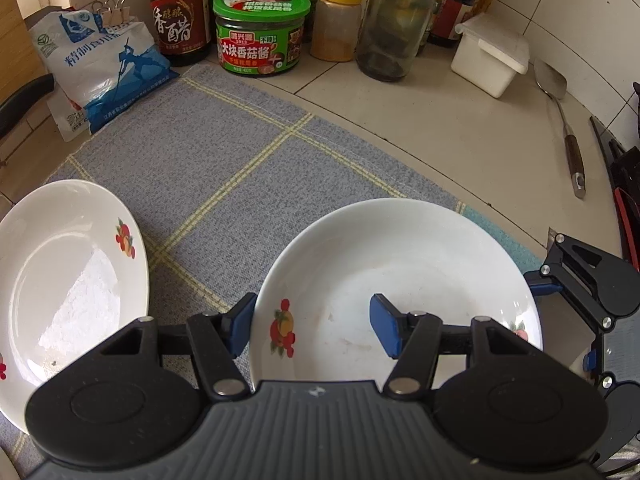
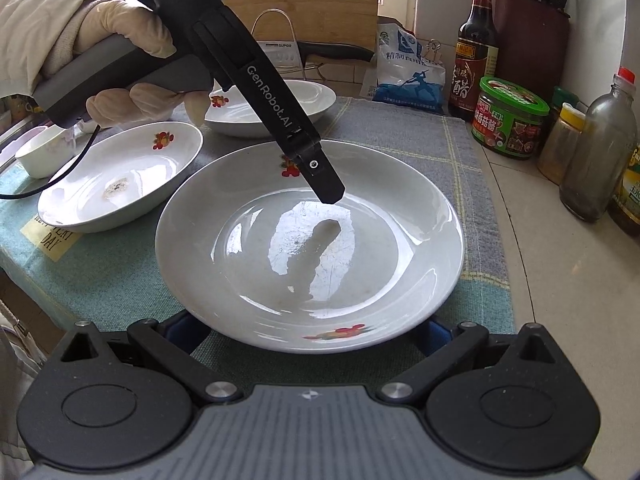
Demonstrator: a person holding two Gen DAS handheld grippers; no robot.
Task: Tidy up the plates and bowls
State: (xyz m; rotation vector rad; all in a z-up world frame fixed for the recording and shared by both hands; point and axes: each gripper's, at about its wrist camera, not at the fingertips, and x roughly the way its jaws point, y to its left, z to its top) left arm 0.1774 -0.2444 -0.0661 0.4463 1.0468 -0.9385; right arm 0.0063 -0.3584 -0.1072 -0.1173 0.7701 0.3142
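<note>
Left tool: the left tool (image 1: 313,329) sits low in the frame, its jaws partly closed. One blue pad lies just outside the plate (image 1: 400,272) at its left rim and the other lies inside the dish. I cannot tell whether they actually pinch the rim.
Right tool: the right tool (image 2: 312,336) is spread wide at the bottom of its frame. Its pads sit either side of the plate's near edge, partly hidden under it, and grip nothing.
Plate place: it lies flat on the cloth (image 1: 224,152), lower centre in both views.
Plate look: it is white, glossy and shallow, with a sloping wall and small red fruit prints on the rim. Faint smears show in the well.
Neighbours: a second plate (image 1: 68,272) lies close by at lower left. A third plate (image 2: 276,104) and a bowl (image 2: 44,152) sit toward the upper left.
Risk, slip: glazed, sloped china held at one edge may slide out of the pads when lifted.
Risk, tilt: a one-sided hold may let the far rim drop and drag the cloth.
Risk, knock: a swing leftward may clip the second plate and chip it.
Risk, crowding: the right tool is tucked under the near rim and may catch it.
</note>
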